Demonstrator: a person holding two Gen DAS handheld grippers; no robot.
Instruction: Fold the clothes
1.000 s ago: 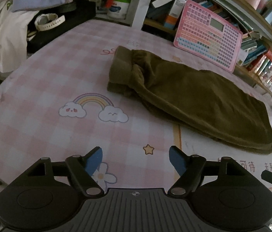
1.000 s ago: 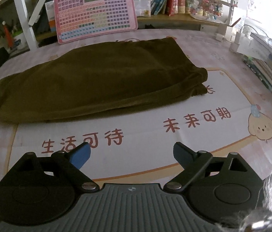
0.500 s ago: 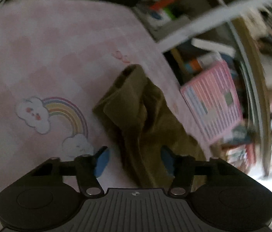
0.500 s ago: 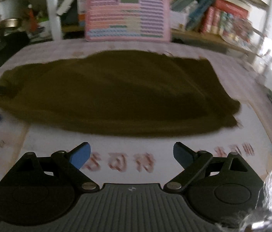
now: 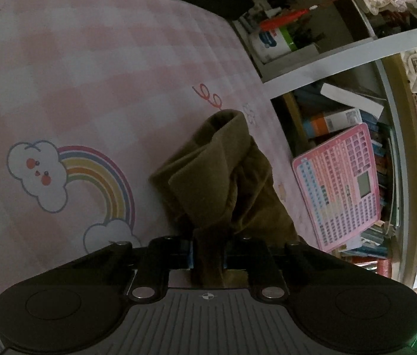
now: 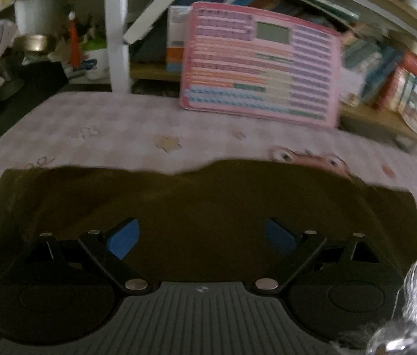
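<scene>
Olive-brown trousers (image 5: 226,177) lie on the pink checked table cover (image 5: 90,74). My left gripper (image 5: 208,256) is shut on the near edge of the trousers' end, and the cloth bunches up between the fingers. In the right wrist view the trousers (image 6: 208,201) spread wide across the lower half of the frame. My right gripper (image 6: 201,236) is open, its blue pads (image 6: 124,236) low over the middle of the cloth, with nothing between them.
A pink toy keyboard (image 6: 261,71) leans against a bookshelf (image 6: 386,68) at the table's far edge. A white shelf post (image 6: 116,29), cups and clutter stand behind. A rainbow print (image 5: 90,177) marks the cover left of the trousers.
My left gripper moved onto the trousers' end and shut on the cloth. My right gripper moved forward from the table's front to over the trousers, still open.
</scene>
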